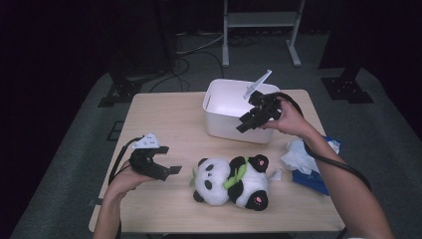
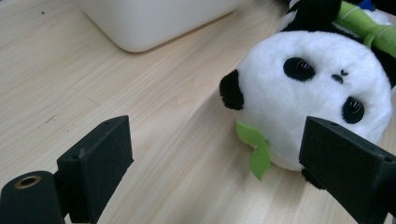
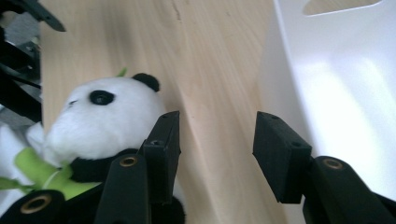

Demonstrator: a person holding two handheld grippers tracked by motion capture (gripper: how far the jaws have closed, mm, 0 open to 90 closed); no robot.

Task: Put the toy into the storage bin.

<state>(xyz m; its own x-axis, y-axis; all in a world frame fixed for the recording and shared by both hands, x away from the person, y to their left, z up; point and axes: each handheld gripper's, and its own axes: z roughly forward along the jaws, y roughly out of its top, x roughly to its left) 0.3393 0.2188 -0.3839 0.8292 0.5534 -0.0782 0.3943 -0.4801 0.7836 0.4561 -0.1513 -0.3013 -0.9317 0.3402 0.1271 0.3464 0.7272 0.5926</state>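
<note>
The plush panda (image 1: 231, 180) looks soft, light and squashy; its round head, just beside the wide-open, empty left tongs (image 1: 166, 160), suits gripping. Right tongs (image 1: 247, 122) gape empty.

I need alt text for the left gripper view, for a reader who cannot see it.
A plush panda lies on a wooden table, just ahead of the open left gripper, whose jaws hold nothing. A white bin stands behind.

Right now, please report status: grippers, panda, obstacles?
Left gripper open beside panda toy. Right gripper open at white bin. Panda lying on table, untouched. Nothing between.
</note>
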